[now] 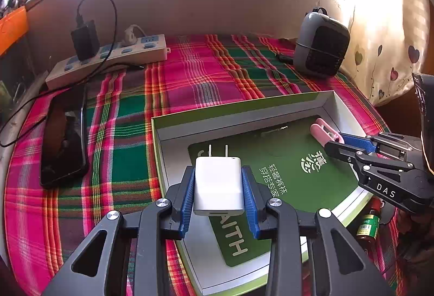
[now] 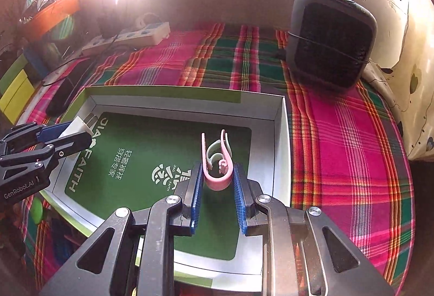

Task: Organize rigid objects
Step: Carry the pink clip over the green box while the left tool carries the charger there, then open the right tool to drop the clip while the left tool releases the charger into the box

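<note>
Gripping charger [image 1: 219, 187] in left gripper [image 1: 219, 201] over box [image 1: 236, 108] at 9 o'clock, pinching pink clip [image 2: 217, 174] in right gripper [image 2: 218, 198] at 3 o'clock.

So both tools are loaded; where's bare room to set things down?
Free: green liner of the open box, between white charger and pink clip; plaid cloth between power strip and grey fan. Crowded: left, by black phone.
</note>
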`<control>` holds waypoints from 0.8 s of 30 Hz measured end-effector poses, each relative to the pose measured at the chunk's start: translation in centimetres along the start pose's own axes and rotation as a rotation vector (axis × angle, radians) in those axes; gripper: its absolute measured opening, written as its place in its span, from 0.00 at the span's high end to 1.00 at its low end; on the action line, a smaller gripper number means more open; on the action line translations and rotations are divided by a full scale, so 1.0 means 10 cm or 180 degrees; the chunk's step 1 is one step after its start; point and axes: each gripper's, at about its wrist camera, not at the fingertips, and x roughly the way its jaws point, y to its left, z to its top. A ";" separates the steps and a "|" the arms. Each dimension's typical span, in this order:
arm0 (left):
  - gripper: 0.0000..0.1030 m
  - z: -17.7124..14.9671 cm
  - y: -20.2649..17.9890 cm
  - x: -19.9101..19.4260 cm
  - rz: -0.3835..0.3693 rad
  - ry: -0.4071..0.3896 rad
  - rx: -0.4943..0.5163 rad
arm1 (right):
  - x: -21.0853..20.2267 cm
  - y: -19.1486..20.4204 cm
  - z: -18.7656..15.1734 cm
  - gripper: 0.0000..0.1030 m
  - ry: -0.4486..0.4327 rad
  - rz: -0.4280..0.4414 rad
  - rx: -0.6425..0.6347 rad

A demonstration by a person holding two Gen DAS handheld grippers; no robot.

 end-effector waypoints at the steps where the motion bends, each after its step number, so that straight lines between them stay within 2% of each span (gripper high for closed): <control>1: 0.69 0.00 0.00 0.00 0.0003 0.0009 0.0011 | 0.01 0.00 0.00 0.78 0.0009 0.0000 -0.0007; 19: 0.69 0.01 0.00 0.00 -0.0003 0.0027 0.0025 | 0.06 0.02 0.01 0.78 0.0064 -0.0042 -0.0008; 21: 0.69 0.00 0.00 0.00 -0.0006 0.0029 0.0013 | 0.06 0.01 0.00 0.76 0.0059 -0.0013 0.0000; 24: 0.68 0.00 -0.01 -0.01 -0.0012 0.0029 0.0008 | 0.05 0.01 -0.01 0.65 0.0063 0.0014 0.0027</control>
